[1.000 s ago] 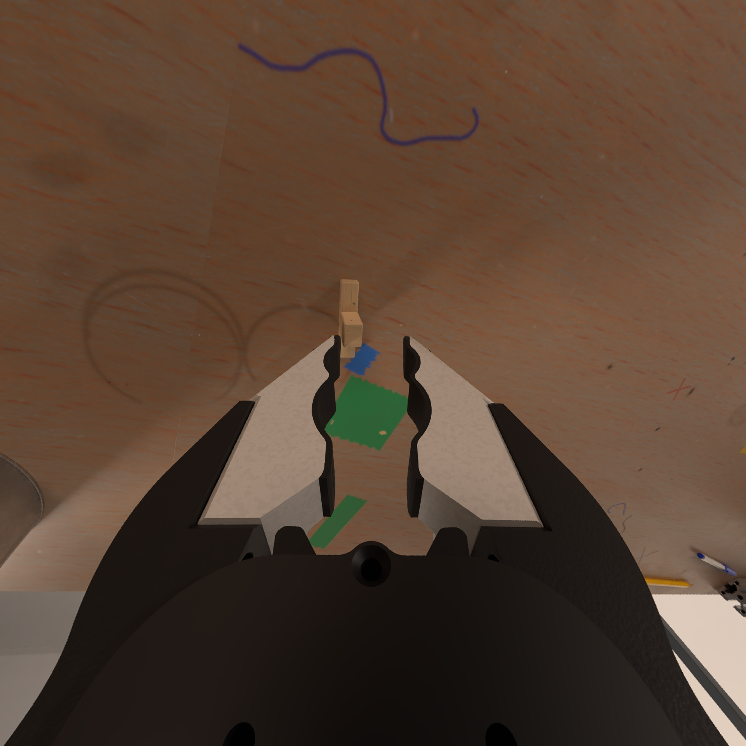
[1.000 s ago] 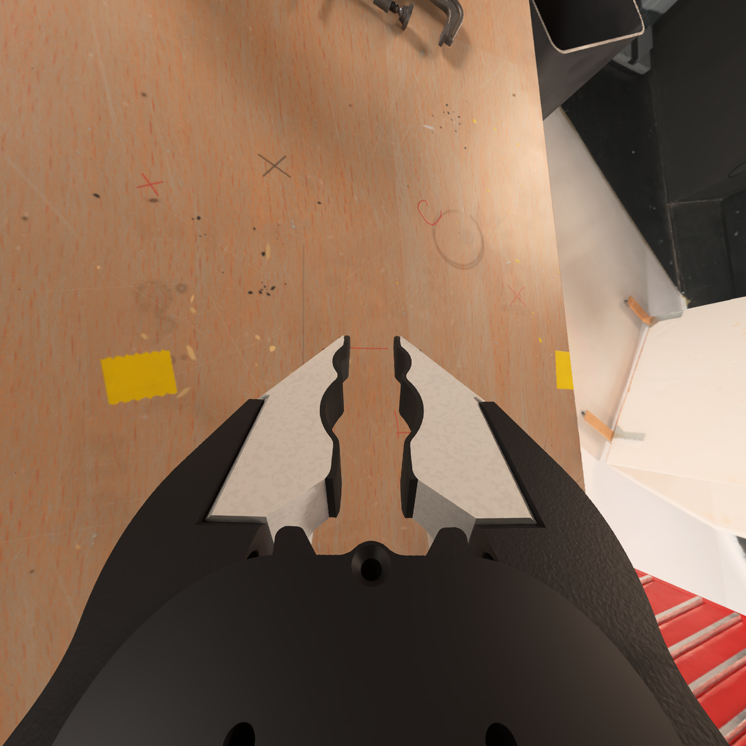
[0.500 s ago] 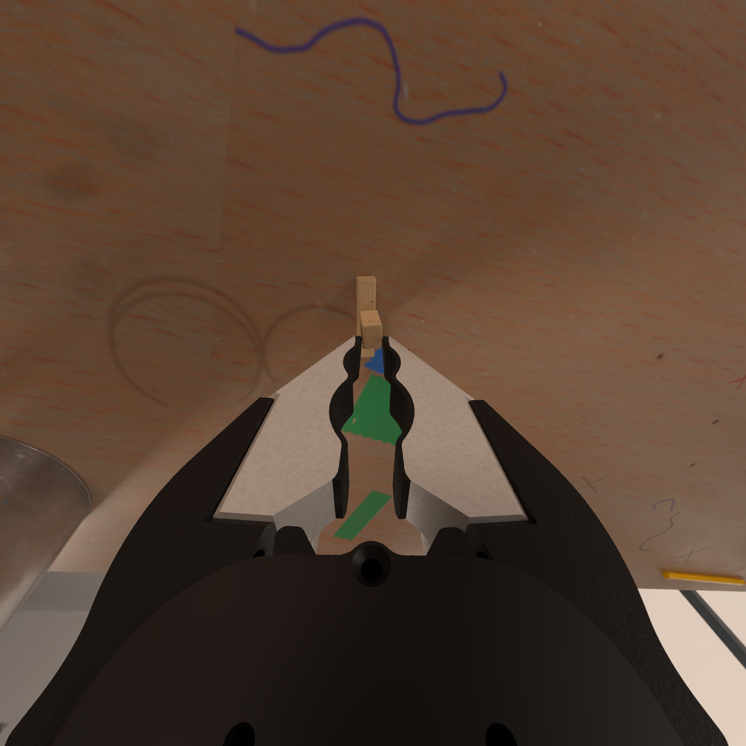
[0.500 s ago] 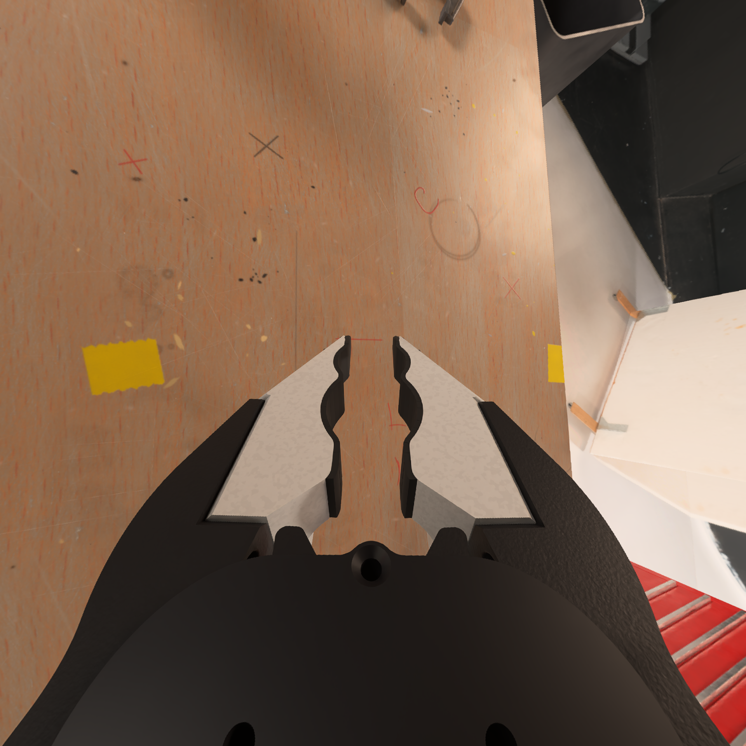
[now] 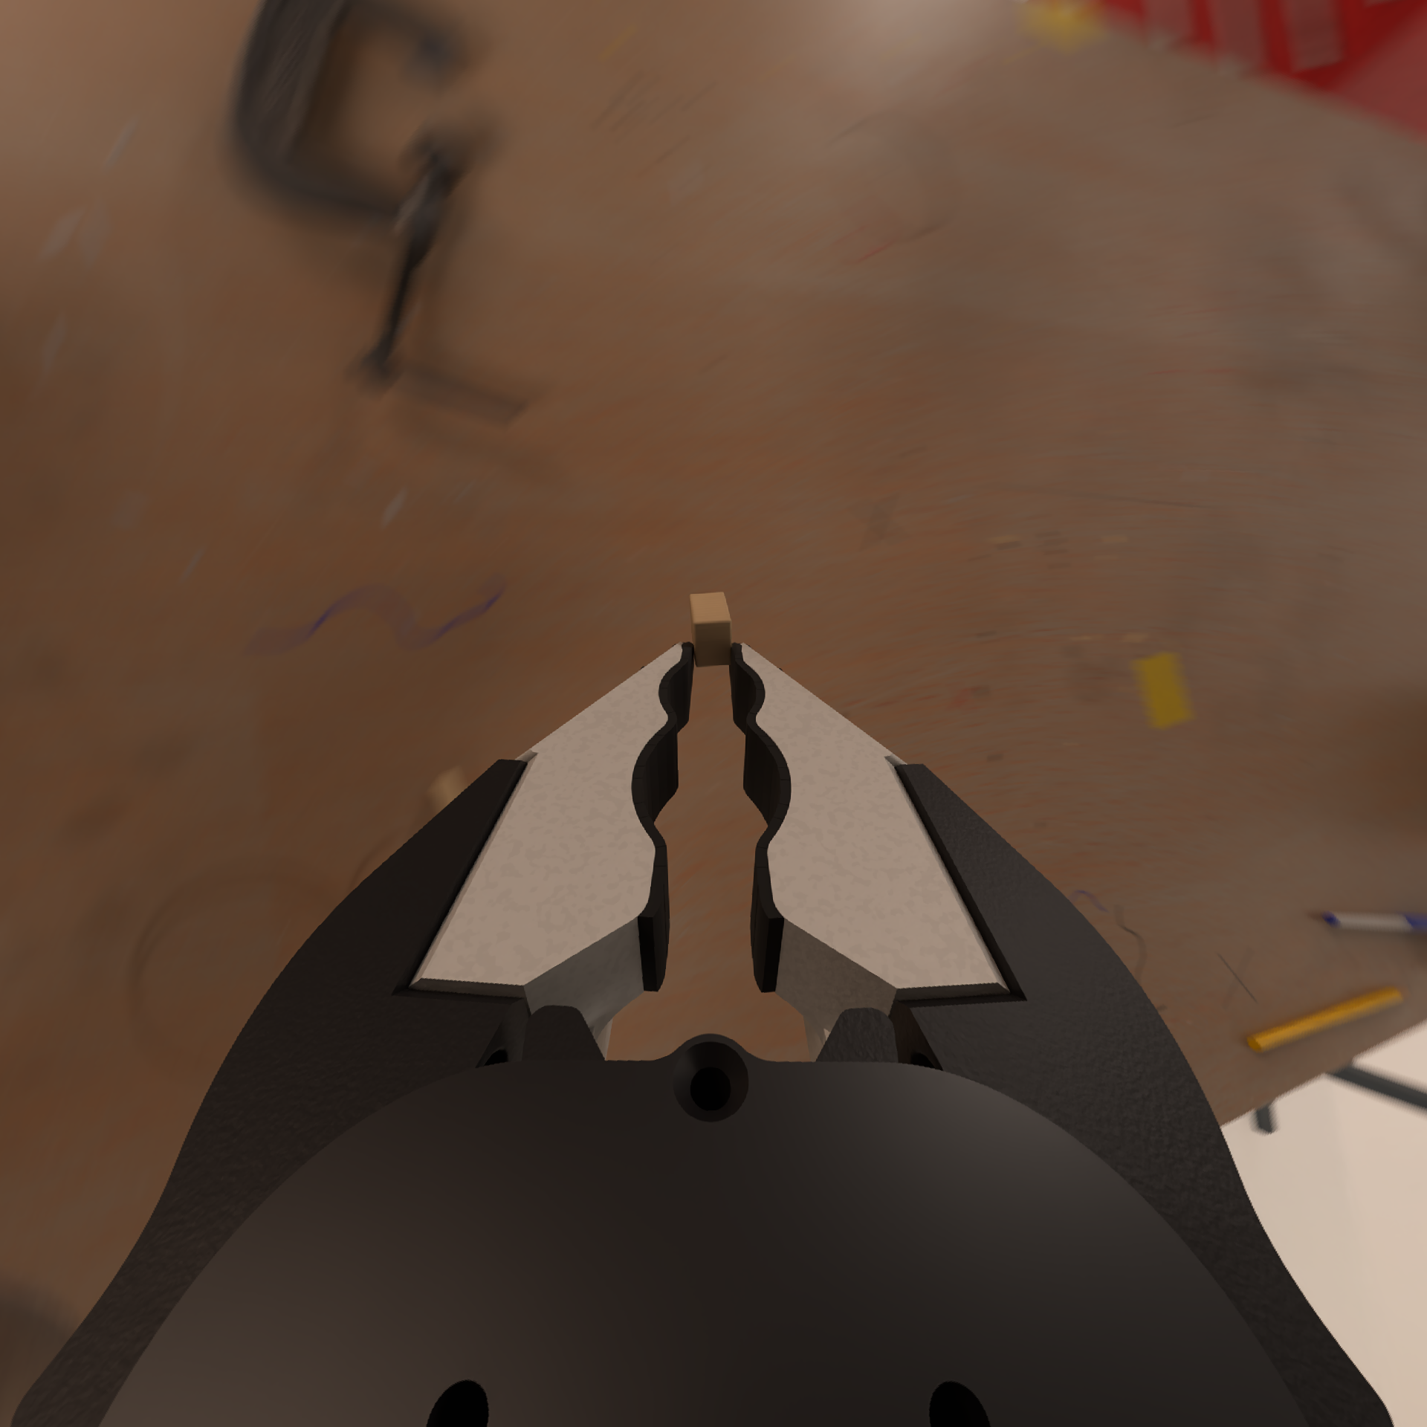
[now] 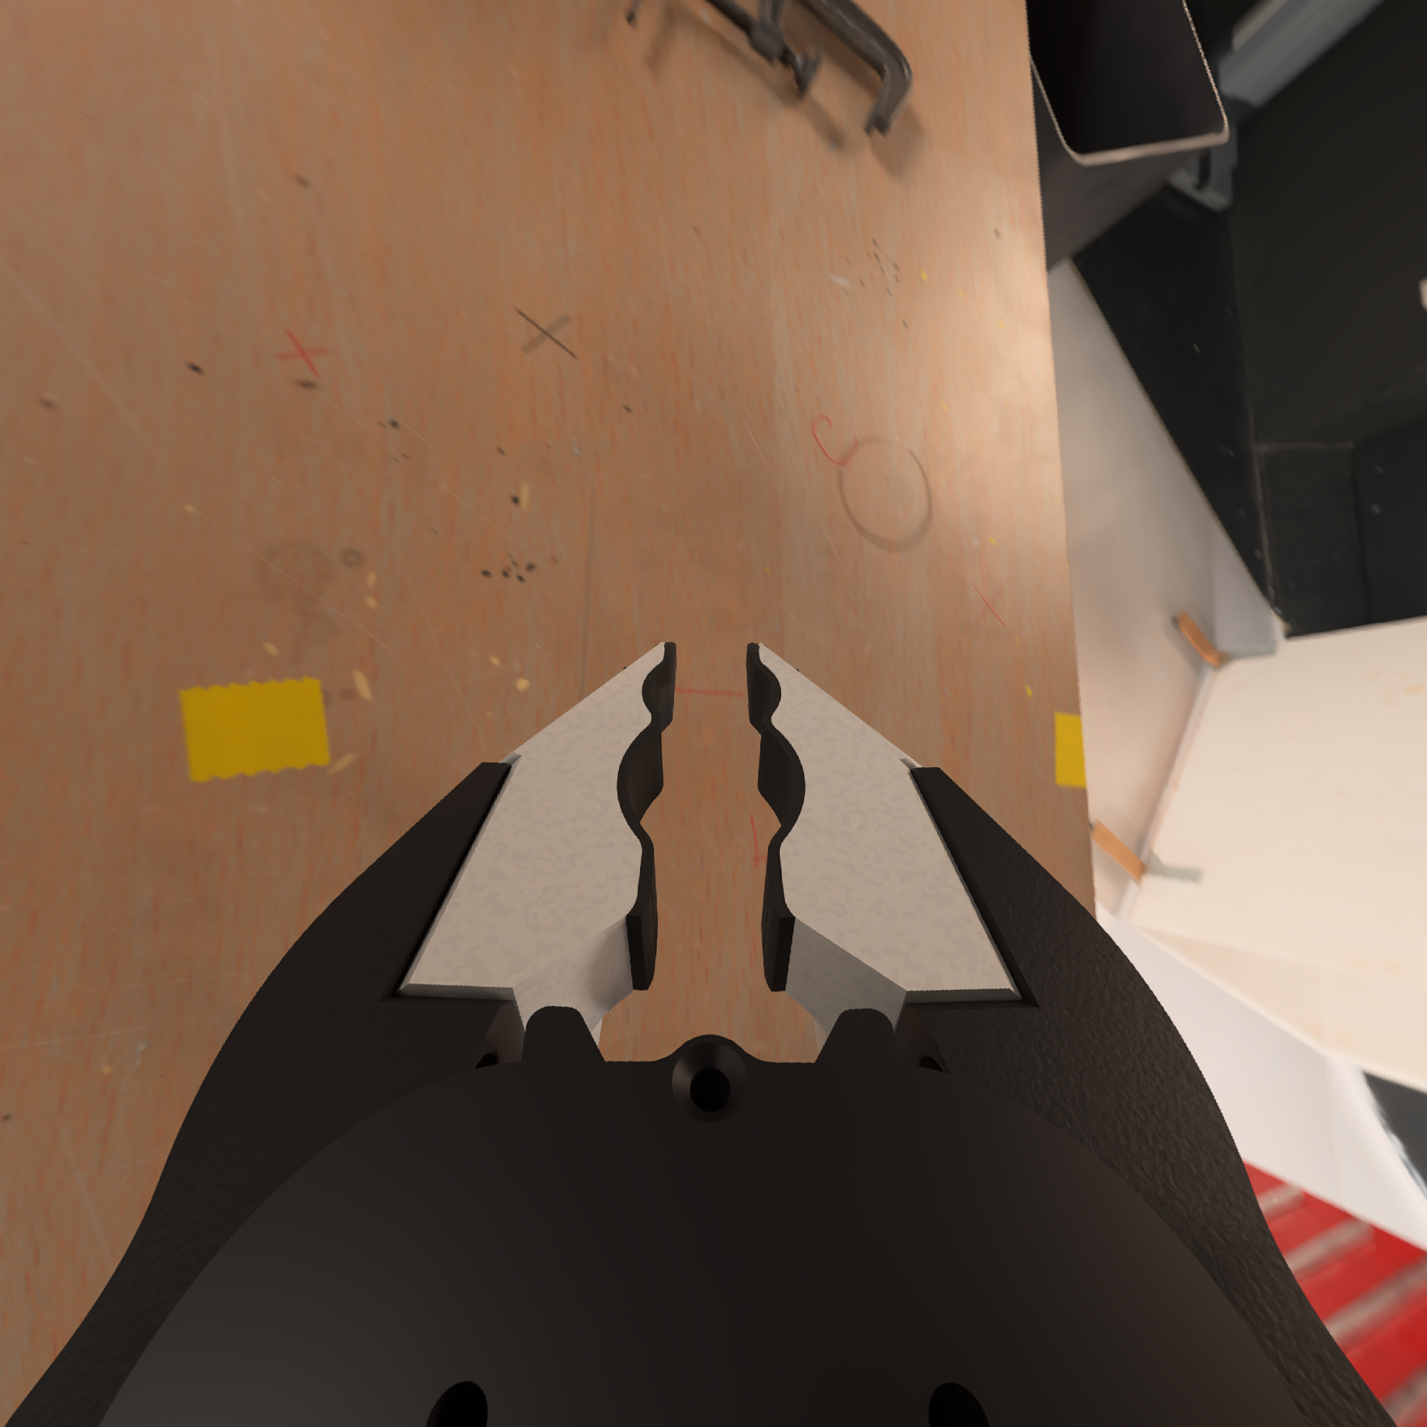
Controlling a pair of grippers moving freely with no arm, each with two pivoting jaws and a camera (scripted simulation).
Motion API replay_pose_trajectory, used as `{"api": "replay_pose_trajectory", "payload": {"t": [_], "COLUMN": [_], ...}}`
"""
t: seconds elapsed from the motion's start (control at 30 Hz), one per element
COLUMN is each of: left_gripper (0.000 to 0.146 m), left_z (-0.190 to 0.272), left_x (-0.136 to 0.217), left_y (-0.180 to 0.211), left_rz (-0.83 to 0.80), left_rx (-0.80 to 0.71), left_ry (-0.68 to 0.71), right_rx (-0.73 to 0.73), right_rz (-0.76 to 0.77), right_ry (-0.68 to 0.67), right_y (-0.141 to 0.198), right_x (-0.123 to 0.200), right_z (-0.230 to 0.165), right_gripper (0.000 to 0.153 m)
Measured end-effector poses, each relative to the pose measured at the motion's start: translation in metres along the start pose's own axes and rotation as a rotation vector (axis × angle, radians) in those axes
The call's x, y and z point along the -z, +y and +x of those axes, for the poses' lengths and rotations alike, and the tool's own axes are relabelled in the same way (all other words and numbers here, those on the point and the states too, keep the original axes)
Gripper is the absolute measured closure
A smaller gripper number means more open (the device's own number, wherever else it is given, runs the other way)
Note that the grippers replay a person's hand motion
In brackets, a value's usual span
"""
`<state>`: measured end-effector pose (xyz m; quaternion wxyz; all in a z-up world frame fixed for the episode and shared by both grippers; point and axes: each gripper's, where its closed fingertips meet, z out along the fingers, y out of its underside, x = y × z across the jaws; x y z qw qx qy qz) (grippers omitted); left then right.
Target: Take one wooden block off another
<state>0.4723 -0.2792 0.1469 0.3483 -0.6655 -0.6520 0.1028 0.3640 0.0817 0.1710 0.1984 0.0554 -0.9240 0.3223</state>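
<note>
The left claw [image 5: 711, 655] has closed on the small wooden block [image 5: 710, 629], pinched at its tips, and swung it up off the lower block, which has dropped from view; the tabletop [image 5: 927, 463] blurs beneath. Separation looks done. The right claw [image 6: 710, 656] stays slightly parted, empty, near the tabletop's right edge.

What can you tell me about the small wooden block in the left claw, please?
The wooden block is a small, pale tan cube with plain, smooth faces. The left claw is shut on it, pinching its lower sides at the very fingertips, so most of it sticks out beyond them. It sits upright, off the blurred wooden tabletop.
</note>
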Motion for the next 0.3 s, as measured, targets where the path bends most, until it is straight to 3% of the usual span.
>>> {"api": "replay_pose_trajectory", "payload": {"t": [0.1, 0.2, 0.3], "left_gripper": [0.137, 0.137, 0.137], "left_z": [0.091, 0.183, 0.242], "left_x": [0.002, -0.011, -0.036], "left_y": [-0.037, -0.058, -0.059], "left_rz": [0.149, 0.289, 0.338], "left_rx": [-0.246, -0.484, -0.596], "left_ry": [0.238, 0.465, 0.599], "right_rx": [0.011, 0.024, -0.032], "right_rz": [0.099, 0.306, 0.506], "right_ry": [-0.076, -0.174, -0.265], "right_y": [-0.017, -0.044, -0.067], "right_x": [0.0, 0.011, 0.025], "right_z": [-0.012, -0.025, -0.031], "right_gripper": [0.135, 0.135, 0.135]}}
